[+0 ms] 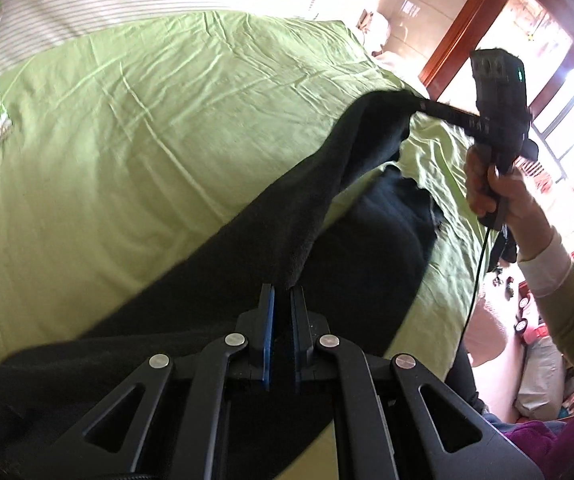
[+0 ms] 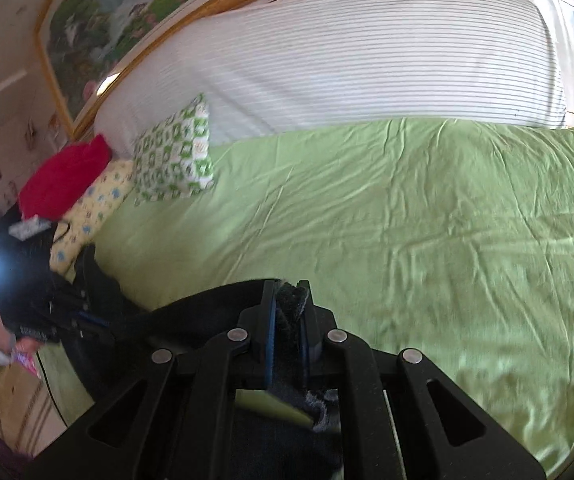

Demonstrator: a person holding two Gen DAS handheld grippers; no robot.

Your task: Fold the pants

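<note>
Black fleecy pants [image 1: 215,240] stretched above green sheet [image 1: 127,128], both jaws pinching the fabric

The green sheet [image 2: 427,220] lies wide and bare across the middle and far side of the bed, so a hand can pass there freely. The black pants [image 1: 247,248] hang stretched between both grippers and cover the near edge. At the head side, the green patterned pillow [image 2: 175,156], a yellow pillow [image 2: 95,208] and a red cushion [image 2: 63,176] stand in the way, with the striped bedding [image 2: 367,64] behind.
</note>
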